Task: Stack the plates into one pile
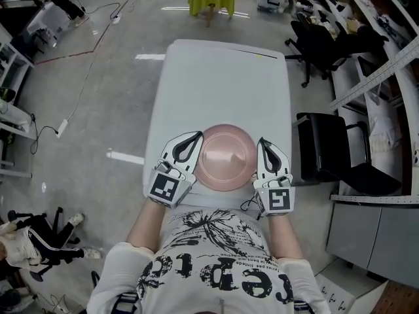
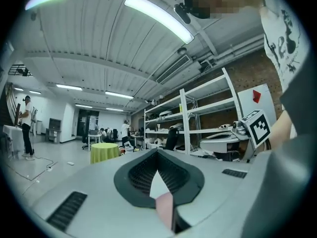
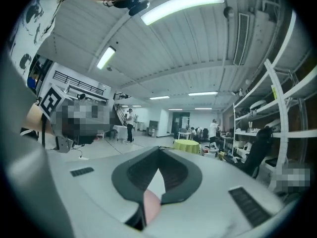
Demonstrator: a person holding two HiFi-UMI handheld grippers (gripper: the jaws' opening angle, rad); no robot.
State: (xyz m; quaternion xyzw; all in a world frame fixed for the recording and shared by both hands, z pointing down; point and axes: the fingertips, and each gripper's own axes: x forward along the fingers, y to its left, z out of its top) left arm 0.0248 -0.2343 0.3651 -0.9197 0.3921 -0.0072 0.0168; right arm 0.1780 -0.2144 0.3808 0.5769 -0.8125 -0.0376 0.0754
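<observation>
- Head view: my left tongs (image 1: 198, 136) and right tongs (image 1: 262, 141) flank the pink plate (image 1: 228, 157), which sits at the near end of the white table (image 1: 222, 77).
- Left gripper view: the jaws are closed with nothing between them. A pink sliver shows through the gap below the tips.
- Right gripper view: the jaws are likewise closed and empty, with the same pink sliver below.

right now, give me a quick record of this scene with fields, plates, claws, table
plates: pink plate at the near end of the table; how many are stacked cannot be told
table: white table
left claw: shut, beside the plate's left rim
right claw: shut, beside the plate's right rim
nearby: black chair to the table's right
</observation>
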